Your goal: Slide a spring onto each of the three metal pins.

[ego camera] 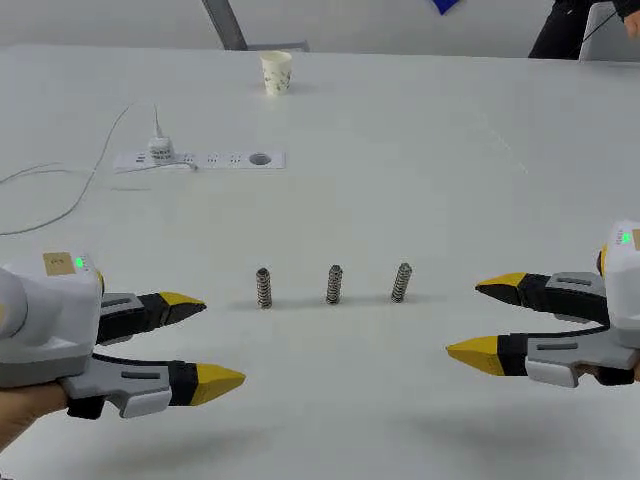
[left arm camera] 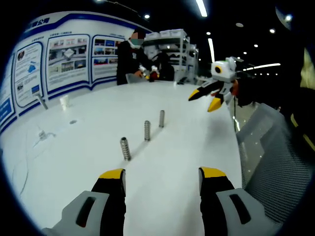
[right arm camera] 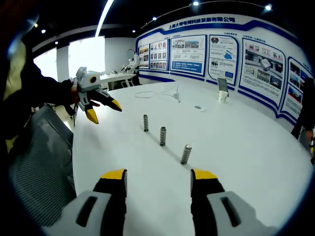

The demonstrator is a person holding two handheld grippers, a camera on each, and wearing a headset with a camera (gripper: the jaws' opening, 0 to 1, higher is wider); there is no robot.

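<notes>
Springs (ego camera: 334, 285): three grey metal coils, each upright around a pin (right arm camera: 187, 146).
Place: one row mid-desk (ego camera: 400, 180), between the two claws.
Left claw (ego camera: 224, 341): jaws apart, empty.
Right claw (ego camera: 463, 318): jaws apart, empty.

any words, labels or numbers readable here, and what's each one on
Nothing is clear enough to quote.
Wall banner: a row of white Chinese characters on blue, too small to read.
Wall posters: print too small.
Paper cup: printed mark, blurred.
</notes>
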